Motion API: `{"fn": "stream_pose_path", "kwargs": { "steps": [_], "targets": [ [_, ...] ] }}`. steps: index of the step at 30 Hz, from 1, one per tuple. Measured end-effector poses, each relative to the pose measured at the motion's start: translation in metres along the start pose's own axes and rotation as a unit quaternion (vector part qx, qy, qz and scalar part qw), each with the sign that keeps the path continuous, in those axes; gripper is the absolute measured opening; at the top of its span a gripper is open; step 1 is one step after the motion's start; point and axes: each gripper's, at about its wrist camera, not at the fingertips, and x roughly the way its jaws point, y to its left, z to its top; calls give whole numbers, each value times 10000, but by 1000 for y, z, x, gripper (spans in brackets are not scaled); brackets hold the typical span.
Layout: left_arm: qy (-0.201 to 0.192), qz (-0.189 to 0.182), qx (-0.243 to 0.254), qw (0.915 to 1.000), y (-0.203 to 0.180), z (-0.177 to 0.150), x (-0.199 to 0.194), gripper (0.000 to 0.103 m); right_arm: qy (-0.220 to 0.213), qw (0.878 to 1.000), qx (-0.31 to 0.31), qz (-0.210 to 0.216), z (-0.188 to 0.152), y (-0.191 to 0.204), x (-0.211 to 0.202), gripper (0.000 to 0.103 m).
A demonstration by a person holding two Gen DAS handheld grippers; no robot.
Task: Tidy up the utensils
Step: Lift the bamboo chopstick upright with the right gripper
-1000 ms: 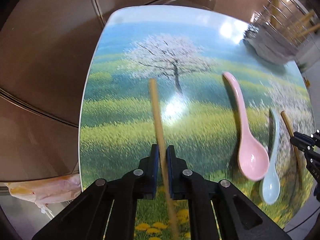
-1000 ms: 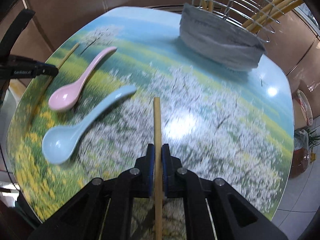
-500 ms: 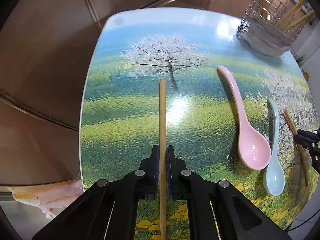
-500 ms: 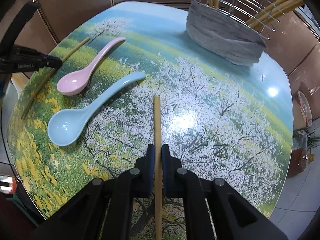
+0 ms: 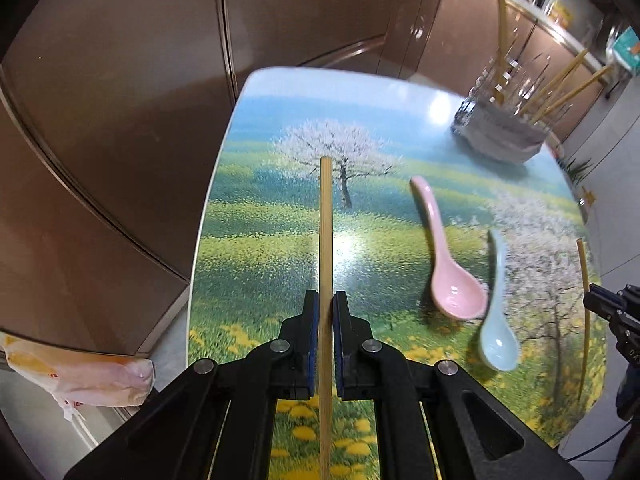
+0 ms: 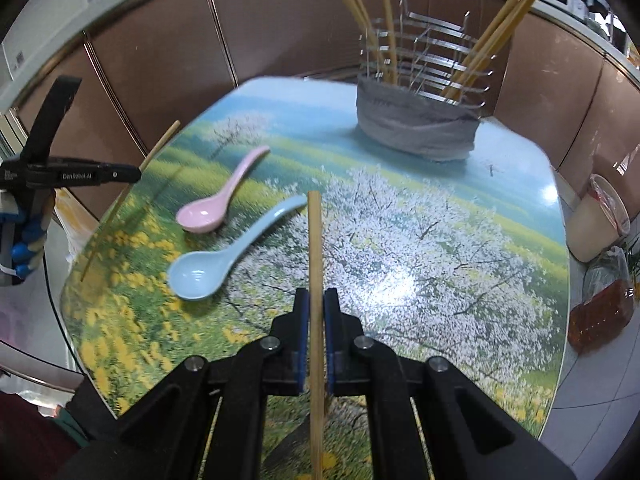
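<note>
Partly blurred, each gripper (image 5: 326, 312) (image 6: 316, 308) pinches a chopstick (image 5: 326, 240) (image 6: 315, 260) cut off below.

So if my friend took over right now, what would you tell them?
Left gripper: shut on one chopstick, lifted above the table.
Right gripper: shut on another chopstick, also off the table.
On the table: a pink spoon and a blue spoon lying side by side.
At the far end: a wire rack wrapped in grey cloth, with several chopsticks already standing in it.
Done: both loose chopsticks are picked up.
Left: probably drop both chopsticks into the rack, then put away the two spoons.
</note>
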Motion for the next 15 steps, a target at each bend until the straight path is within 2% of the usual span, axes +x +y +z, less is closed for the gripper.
{"fn": "stream_pose_path", "kwargs": {
  "steps": [8,15],
  "targets": [
    [-529,-239,-48,9983,-7,-8,-51,6,-667,9976,176,42,-5,14,-46,6],
    [-1185,-574,-27,9913,-24,8,-105,6,-1474,9888,215,73,20,22,-97,6]
  ]
}}
